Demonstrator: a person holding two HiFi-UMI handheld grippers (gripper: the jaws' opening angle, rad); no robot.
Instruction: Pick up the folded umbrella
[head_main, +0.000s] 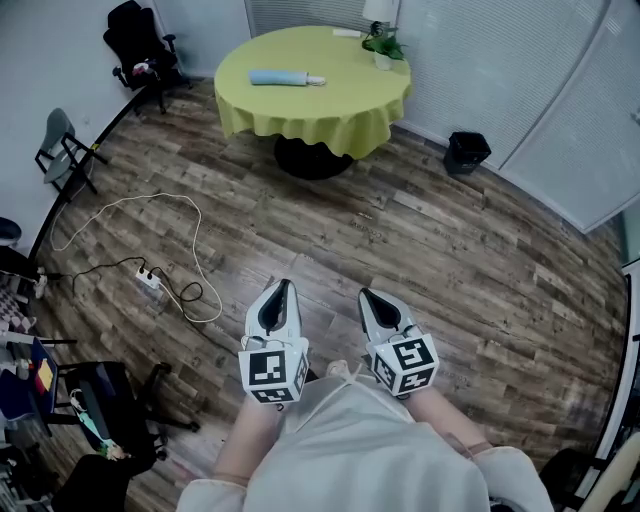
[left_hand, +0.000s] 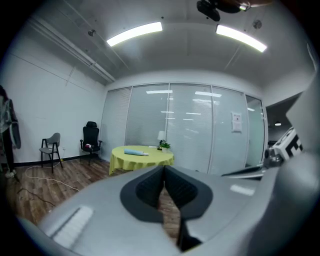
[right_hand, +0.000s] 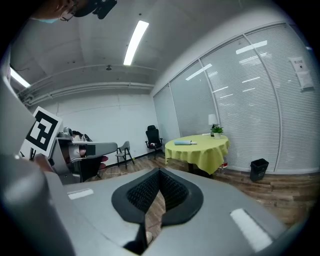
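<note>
The folded umbrella (head_main: 285, 78) lies left of centre on the round yellow-clothed counter (head_main: 330, 115), long axis crosswise. The left gripper (head_main: 283, 287) and right gripper (head_main: 366, 294), both closed and empty, sit well short of the counter, the left seemingly better aligned. A potted plant (head_main: 383, 45) stands on the counter's far edge and a bin (head_main: 466, 152) to its right. Bare floor lies between.

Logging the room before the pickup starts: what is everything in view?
table: one, yellow cloth, far end
umbrella: one, light blue, lying on table
plant: one, green, table's far edge
lamp: one, white, behind plant
bin: one, black, floor right of table
office chair: one, black, far left corner
chair: one, grey, left wall
power strip: one, white, floor at left
cable: one, white, looped beside strip
left tool: one, grey, shut, empty
right tool: one, grey, shut, empty
</note>
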